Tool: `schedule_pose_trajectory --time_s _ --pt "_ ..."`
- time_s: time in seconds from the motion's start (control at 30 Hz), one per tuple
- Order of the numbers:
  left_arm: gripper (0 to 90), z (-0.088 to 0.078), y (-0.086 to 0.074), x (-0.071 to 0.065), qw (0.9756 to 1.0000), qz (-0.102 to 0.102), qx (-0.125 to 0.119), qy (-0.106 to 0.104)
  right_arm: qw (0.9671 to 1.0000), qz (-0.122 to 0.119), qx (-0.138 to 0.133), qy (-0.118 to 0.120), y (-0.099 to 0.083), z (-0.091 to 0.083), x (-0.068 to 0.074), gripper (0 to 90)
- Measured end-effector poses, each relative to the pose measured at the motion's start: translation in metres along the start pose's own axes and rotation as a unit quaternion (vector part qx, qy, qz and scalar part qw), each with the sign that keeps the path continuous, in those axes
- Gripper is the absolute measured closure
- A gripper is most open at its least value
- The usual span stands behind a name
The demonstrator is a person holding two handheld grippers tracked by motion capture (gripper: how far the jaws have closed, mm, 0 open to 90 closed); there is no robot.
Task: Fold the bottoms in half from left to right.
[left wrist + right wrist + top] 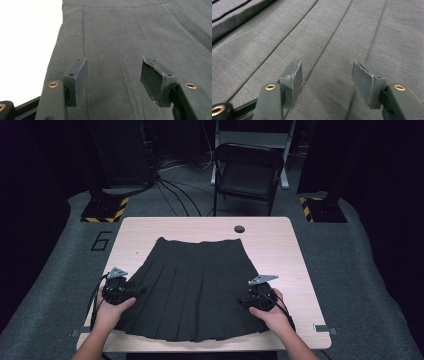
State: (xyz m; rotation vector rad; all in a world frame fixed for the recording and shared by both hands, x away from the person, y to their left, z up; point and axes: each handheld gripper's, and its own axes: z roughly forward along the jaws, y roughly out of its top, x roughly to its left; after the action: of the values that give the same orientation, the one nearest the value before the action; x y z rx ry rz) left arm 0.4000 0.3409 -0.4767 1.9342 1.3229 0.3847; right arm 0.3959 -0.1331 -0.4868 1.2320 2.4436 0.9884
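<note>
The left gripper (141,291) sits over the skirt's (192,287) left side edge, its jaws spread wide with nothing between them. In the left gripper view the left gripper (113,80) hovers just above the dark pleated cloth, and the skirt's (130,37) side edge runs along its left jaw, with pale bench (25,50) beyond it. The person's left hand (111,309) wraps the gripper body from below.

The right gripper (242,302) is over the skirt's right side, near the hem, its jaws also spread apart and holding nothing. In the right gripper view the right gripper (326,80) hangs close over the skirt (332,37), whose pleat lines run away from the jaws; whether the pads touch the cloth cannot be told. The right hand (270,312) grips it from below.

The skirt lies flat in the middle of the light wooden bench (295,255), waistband at the far side and flared hem toward the person. Beyond the skirt's waistband a small round hole (239,229) sits in the bench top, and a dark folding chair (247,170) stands on the floor past that.
</note>
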Motion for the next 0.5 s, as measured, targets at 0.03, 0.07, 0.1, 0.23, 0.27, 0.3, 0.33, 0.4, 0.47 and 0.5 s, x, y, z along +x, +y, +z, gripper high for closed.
schedule_pose_trajectory --time_s 0.03,0.07,0.1,0.23,0.27,0.3,0.33,0.4,0.47,0.5 --pt "39.3 0.001 0.002 0.0 1.0 -0.001 -0.007 0.005 1.0 0.007 0.0 0.003 0.0 0.0 -0.001 41.9" --pt "40.3 0.002 0.003 0.001 0.9999 0.001 -0.009 0.008 0.9999 0.009 0.004 0.004 0.0 0.0 -0.002 42.7" --pt "40.3 0.002 0.005 0.002 1.0 0.001 -0.003 0.007 0.9999 0.006 0.008 0.004 0.0 -0.001 -0.002 42.8" --pt "40.8 0.005 0.008 0.006 0.9997 -0.016 -0.015 0.013 1.0 -0.007 0.005 -0.004 -0.003 0.0 0.0 43.7" --pt "41.4 0.006 0.008 0.007 0.9995 -0.017 -0.018 0.016 0.9999 -0.008 0.005 -0.007 -0.004 0.001 0.0 43.9" --pt "42.2 0.007 0.007 0.008 0.9994 -0.015 -0.019 0.023 1.0 -0.001 0.002 -0.008 -0.005 0.003 0.002 44.2" --pt "43.1 0.008 0.005 0.009 0.9994 -0.015 -0.017 0.026 0.9999 -0.009 0.001 -0.007 -0.006 0.003 0.002 44.4" --pt "44.2 0.009 0.001 0.011 0.9993 -0.012 -0.013 0.032 0.9998 -0.013 -0.002 -0.011 -0.008 0.006 0.004 44.0" --pt "47.1 0.011 -0.002 0.012 0.9992 -0.012 -0.011 0.035 0.9994 -0.029 -0.009 -0.015 -0.011 0.008 0.006 44.1" --pt "47.2 0.011 -0.003 0.014 0.9993 -0.01 -0.008 0.036 0.9996 -0.023 -0.007 -0.014 -0.011 0.008 0.006 44.0"
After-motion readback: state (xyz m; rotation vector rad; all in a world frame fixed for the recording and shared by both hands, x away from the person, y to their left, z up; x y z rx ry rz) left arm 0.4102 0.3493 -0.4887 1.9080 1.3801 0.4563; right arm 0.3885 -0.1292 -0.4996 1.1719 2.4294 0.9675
